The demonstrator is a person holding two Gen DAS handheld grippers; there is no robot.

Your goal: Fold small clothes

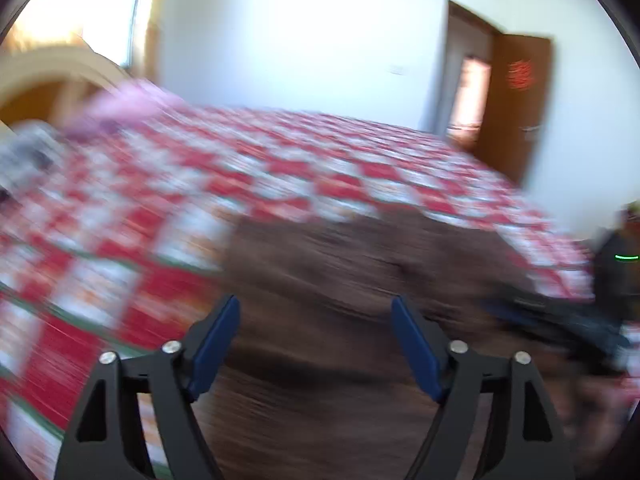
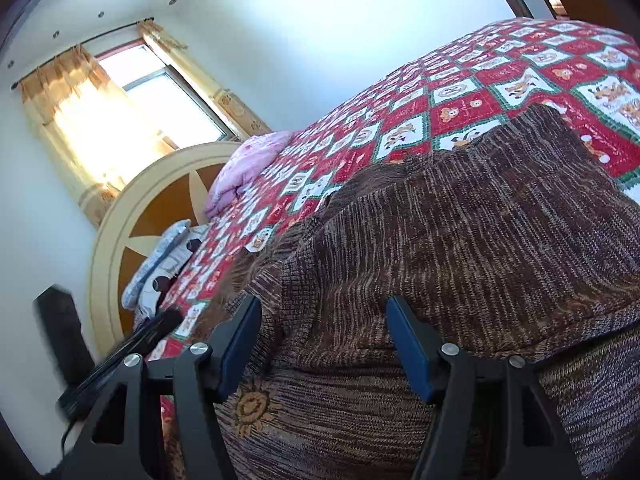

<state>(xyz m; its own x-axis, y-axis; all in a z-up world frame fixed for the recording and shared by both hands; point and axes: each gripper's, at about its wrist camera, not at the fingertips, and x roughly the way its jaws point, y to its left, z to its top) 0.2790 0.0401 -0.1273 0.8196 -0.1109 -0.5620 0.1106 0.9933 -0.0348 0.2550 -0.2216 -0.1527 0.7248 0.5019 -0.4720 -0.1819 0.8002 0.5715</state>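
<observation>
Garment: a brown knit sweater (image 2: 460,240) lies on the red-and-white quilt (image 2: 480,76) of a bed, a sun motif near its close edge; one layer seems doubled over the rest, with a raised fold edge crossing the right wrist view.
Left gripper (image 1: 316,344): jaws stand wide apart over the sweater (image 1: 340,272), nothing between the pads; the view is heavily blurred.
Right gripper (image 2: 324,344): jaws apart, low over the knit; the pads do not press on it, as far as I can tell.
Step in hand: a fold looks just laid, both grippers free of the cloth; I judge this the pause between one fold and the next.
Progress: partway, judging by the doubled layer; the full outline of the sweater is hidden.
Next move calls for: picking a fresh edge or corner on each side, pinching only the layers meant to travel, then lifting both together so the knit does not drag.
Risk: loose knit may sag or slip off the pads.
Surroundings: pink bedding (image 2: 248,164) by the headboard (image 2: 160,208), well apart from the sweater.
</observation>
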